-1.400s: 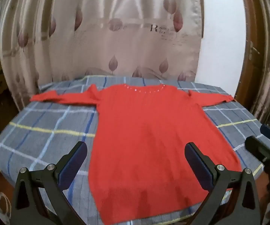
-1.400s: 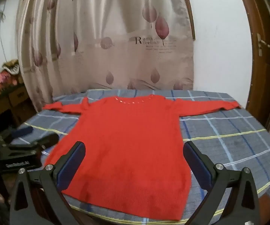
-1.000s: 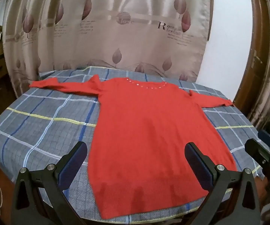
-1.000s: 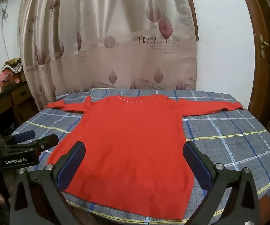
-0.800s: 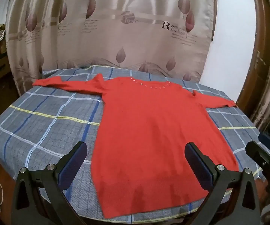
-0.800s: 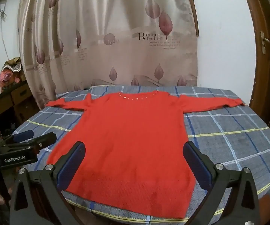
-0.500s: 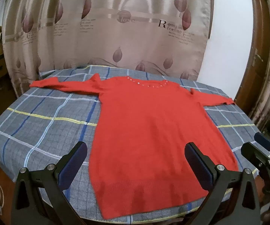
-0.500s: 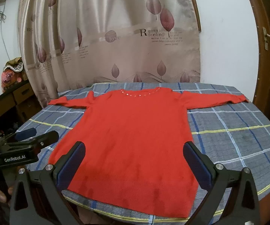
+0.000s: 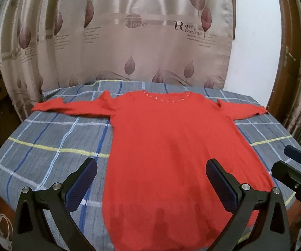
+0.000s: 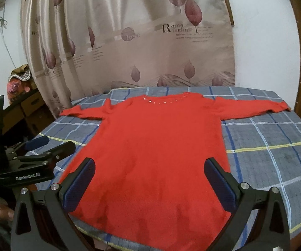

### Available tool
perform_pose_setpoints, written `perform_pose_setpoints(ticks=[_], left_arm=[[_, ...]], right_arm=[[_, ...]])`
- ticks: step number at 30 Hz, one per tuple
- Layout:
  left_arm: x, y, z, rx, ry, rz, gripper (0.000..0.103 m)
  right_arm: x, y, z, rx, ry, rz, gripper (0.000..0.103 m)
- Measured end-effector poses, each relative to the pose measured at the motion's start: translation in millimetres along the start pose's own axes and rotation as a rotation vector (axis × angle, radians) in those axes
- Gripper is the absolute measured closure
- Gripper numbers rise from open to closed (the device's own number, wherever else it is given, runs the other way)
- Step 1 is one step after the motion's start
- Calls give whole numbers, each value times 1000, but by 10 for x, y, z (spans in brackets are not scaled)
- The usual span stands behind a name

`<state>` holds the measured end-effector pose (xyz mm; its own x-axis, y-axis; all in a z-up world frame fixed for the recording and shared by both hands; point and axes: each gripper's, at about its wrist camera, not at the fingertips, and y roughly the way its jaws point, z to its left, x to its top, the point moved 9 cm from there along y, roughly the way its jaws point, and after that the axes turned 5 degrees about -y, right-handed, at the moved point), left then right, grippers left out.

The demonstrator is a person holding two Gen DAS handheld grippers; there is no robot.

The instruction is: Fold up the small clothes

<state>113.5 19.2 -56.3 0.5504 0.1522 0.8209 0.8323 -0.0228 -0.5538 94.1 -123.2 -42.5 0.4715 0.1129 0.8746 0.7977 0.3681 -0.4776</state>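
Plainly, we had folded nothing yet: the red sweater (image 9: 171, 146) lay flat on the table (image 9: 45, 146), sleeves out; our left gripper (image 9: 151, 183) and right gripper (image 10: 149, 181) hung spread wide, empty.

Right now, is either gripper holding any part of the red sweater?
No. The left gripper and right gripper are both open above the hem of the red sweater, which lies flat and unheld.

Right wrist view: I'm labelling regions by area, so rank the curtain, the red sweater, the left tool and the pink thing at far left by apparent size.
1. Curtain.
2. Red sweater; nearness inflates it.
3. Left tool, nearest and partly cropped, so unsure.
4. Pink thing, smallest, though farther away.
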Motion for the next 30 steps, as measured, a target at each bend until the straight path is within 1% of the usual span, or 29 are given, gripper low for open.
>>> perform_pose_setpoints(ticks=[7, 19, 30], left_arm=[[213, 301, -2, 8, 1, 8, 0], [424, 926, 27, 35, -1, 33, 0], [568, 1278, -40, 34, -2, 54, 0]], right_arm=[[152, 212, -56, -1, -9, 14, 0], [327, 697, -375, -51, 10, 60, 0], [441, 1065, -538, -59, 23, 93, 0]])
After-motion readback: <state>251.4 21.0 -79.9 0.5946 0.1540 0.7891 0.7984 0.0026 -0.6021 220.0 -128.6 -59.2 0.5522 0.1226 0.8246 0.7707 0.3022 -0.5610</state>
